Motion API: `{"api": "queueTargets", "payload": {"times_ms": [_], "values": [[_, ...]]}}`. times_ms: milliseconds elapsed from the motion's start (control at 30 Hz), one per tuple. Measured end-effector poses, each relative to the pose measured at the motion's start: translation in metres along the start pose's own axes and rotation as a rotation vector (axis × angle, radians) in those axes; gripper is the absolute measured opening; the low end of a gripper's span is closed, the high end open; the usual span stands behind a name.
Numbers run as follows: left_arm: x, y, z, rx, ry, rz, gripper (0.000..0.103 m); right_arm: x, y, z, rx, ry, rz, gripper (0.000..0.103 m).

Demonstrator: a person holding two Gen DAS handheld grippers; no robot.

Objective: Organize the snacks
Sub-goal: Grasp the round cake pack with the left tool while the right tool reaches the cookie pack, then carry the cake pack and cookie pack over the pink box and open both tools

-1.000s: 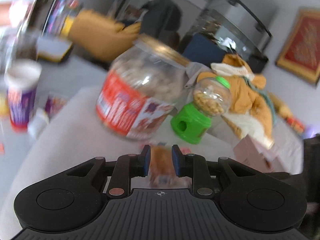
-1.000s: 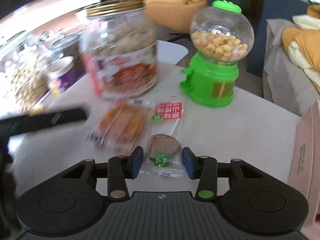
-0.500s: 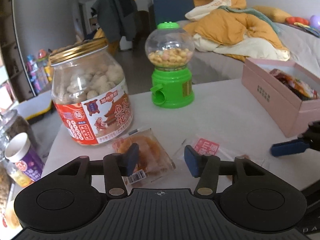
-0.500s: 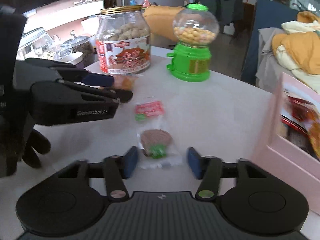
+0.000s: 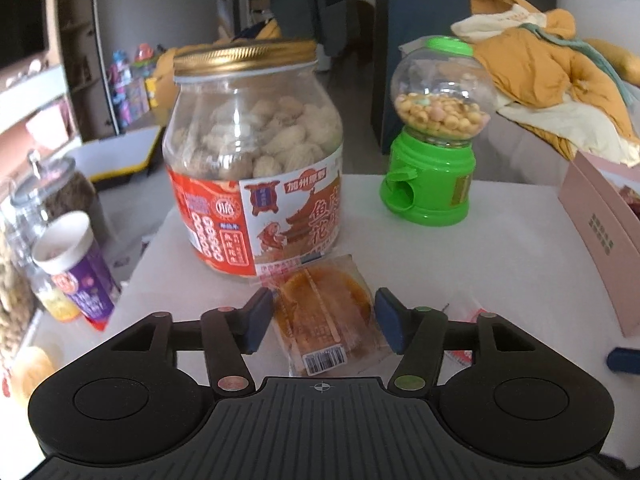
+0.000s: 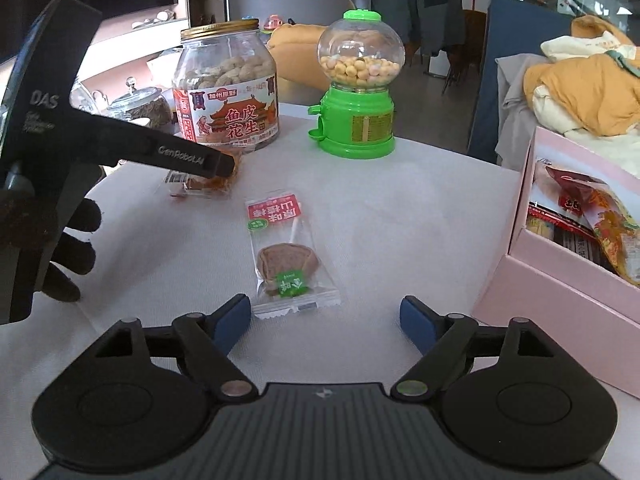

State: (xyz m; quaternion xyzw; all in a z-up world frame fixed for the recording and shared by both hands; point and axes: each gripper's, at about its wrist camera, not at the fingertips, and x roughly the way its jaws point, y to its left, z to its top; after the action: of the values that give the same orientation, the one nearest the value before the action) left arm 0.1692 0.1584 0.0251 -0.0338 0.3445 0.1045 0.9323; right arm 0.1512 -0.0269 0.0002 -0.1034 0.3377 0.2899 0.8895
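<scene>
An orange pastry packet lies on the white table just in front of the peanut jar. My left gripper is open, its fingers on either side of the packet, which also shows in the right wrist view. A hawthorn lollipop packet with a red and green label lies mid-table. My right gripper is open and empty, just short of the lollipop packet. A pink box with several snack packets inside stands at the right.
A green candy dispenser stands behind the packets, right of the jar. Left of the table are a glass canister and a purple cup. The table edge runs left of the jar. Orange bedding lies behind.
My left gripper has opened wider and moved in around the pastry packet. My right gripper has opened wider, still short of the lollipop packet.
</scene>
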Motion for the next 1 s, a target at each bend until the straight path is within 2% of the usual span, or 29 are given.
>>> {"api": "queueTargets", "payload": {"times_ms": [167, 267, 300, 333, 433, 567, 667, 767, 867, 900, 933, 1000], "values": [[0.012, 0.006, -0.004, -0.050, 0.010, -0.034, 0.073, 0.003, -0.003, 0.000, 0.018, 0.007, 0.000, 0.089], [0.009, 0.005, -0.005, -0.041, 0.006, -0.041, 0.073, 0.003, -0.002, 0.000, 0.016, 0.008, -0.003, 0.090], [0.006, 0.007, -0.006, -0.039, 0.007, -0.054, 0.069, 0.004, -0.002, 0.000, 0.019, 0.009, -0.003, 0.091], [0.002, 0.009, -0.008, -0.044, 0.005, -0.075, 0.060, 0.004, -0.002, 0.000, 0.021, 0.010, -0.002, 0.092], [-0.032, 0.024, -0.030, -0.148, -0.027, -0.201, 0.060, 0.006, -0.003, 0.001, 0.016, 0.028, 0.021, 0.100], [-0.086, 0.032, -0.079, -0.220, -0.062, -0.340, 0.060, 0.007, -0.001, 0.001, 0.011, 0.044, 0.023, 0.102], [-0.116, 0.029, -0.111, -0.222, -0.068, -0.379, 0.060, 0.007, -0.001, 0.003, 0.006, 0.055, 0.028, 0.103], [-0.129, 0.022, -0.129, -0.200, -0.082, -0.386, 0.060, 0.009, 0.000, 0.012, 0.019, 0.057, 0.031, 0.092], [-0.126, 0.018, -0.131, -0.177, -0.078, -0.395, 0.060, 0.017, 0.003, 0.027, 0.049, 0.077, 0.034, 0.082], [-0.125, 0.018, -0.130, -0.180, -0.067, -0.400, 0.060, 0.021, 0.004, 0.032, 0.067, 0.090, 0.039, 0.075], [-0.124, 0.018, -0.130, -0.183, -0.062, -0.401, 0.060, 0.023, 0.006, 0.037, 0.074, 0.102, 0.024, 0.061], [-0.126, 0.018, -0.130, -0.181, -0.060, -0.401, 0.060, 0.020, 0.015, 0.042, 0.035, 0.125, -0.011, 0.041]]}}
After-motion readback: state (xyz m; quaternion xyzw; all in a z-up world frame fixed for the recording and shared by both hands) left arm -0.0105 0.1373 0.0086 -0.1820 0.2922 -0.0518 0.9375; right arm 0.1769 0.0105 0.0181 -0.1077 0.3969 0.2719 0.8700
